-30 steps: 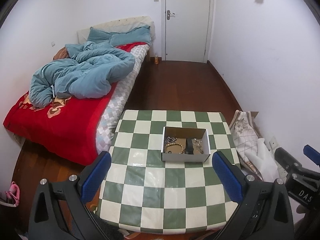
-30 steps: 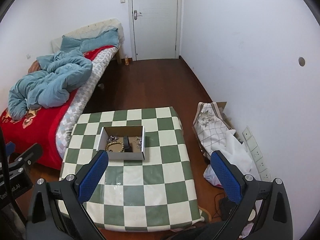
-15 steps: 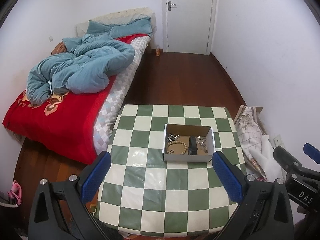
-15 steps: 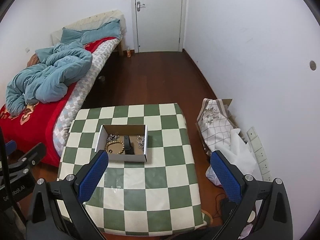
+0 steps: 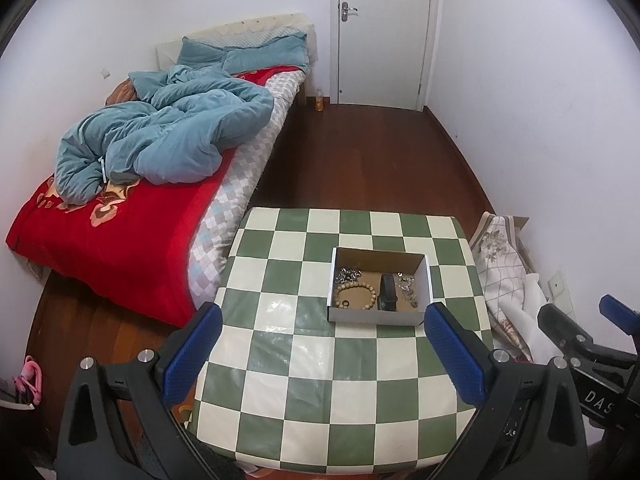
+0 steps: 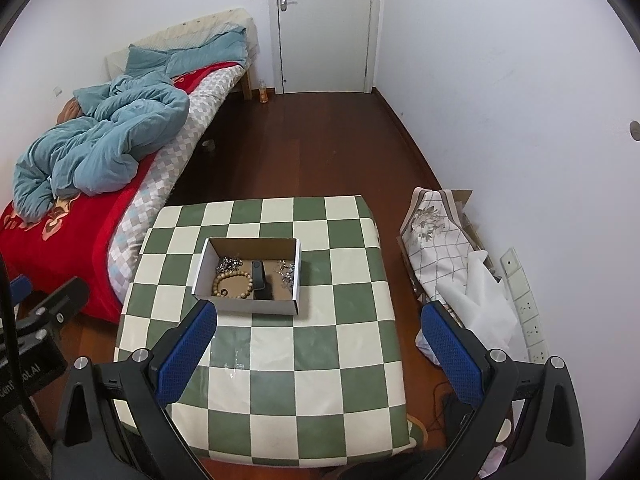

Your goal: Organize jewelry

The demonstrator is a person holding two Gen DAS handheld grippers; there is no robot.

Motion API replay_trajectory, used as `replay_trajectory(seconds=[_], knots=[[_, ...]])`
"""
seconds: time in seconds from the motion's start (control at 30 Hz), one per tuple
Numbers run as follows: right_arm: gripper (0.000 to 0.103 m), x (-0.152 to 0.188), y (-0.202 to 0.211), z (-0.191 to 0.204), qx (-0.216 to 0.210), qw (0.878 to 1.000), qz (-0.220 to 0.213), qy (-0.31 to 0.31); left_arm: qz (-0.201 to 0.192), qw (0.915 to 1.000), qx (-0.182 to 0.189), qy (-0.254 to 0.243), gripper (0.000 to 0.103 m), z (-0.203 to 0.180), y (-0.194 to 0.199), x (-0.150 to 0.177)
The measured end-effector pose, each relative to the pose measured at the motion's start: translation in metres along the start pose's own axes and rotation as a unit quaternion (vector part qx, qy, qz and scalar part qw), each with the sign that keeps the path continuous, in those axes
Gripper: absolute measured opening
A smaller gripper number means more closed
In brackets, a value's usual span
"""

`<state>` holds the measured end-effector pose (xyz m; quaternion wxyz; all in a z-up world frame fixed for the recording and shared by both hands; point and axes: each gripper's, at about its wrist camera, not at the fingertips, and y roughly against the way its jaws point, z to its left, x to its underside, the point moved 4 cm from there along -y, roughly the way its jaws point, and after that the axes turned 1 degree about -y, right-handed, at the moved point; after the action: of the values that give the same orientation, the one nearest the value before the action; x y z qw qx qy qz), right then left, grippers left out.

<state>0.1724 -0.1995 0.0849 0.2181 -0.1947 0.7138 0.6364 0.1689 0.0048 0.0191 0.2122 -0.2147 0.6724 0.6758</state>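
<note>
A small open cardboard box (image 5: 379,317) (image 6: 248,307) stands on a green-and-white checkered table (image 5: 316,364) (image 6: 320,360). Inside lie a wooden bead bracelet (image 5: 355,297) (image 6: 233,285), a black band (image 5: 387,298) (image 6: 260,274), and silver chains at the left (image 5: 347,274) (image 6: 229,265) and right (image 5: 407,289) (image 6: 286,271). My left gripper (image 5: 322,322) is open and empty, high above the table's near half. My right gripper (image 6: 320,320) is open and empty, likewise held above the table, right of the box.
A bed (image 5: 120,236) with a red blanket and blue duvet (image 5: 168,140) lies left of the table. A patterned bag (image 6: 436,240) and white cloth (image 6: 476,304) lean on the right wall. A closed door (image 5: 384,32) and bare wooden floor (image 5: 360,160) lie beyond.
Both grippers have tilted and moved a little, so the table and box have slid lower and closer in both views. Both stay open and empty.
</note>
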Motion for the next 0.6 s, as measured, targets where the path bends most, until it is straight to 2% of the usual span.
replay_trajectory(seconds=[0.6], knots=[[0.103, 0.0013, 0.0007, 0.0024, -0.001, 1.0, 0.006, 0.007, 0.001, 1.0, -0.004, 0.003, 0.103, 0.0051, 0.0023, 0.0028]])
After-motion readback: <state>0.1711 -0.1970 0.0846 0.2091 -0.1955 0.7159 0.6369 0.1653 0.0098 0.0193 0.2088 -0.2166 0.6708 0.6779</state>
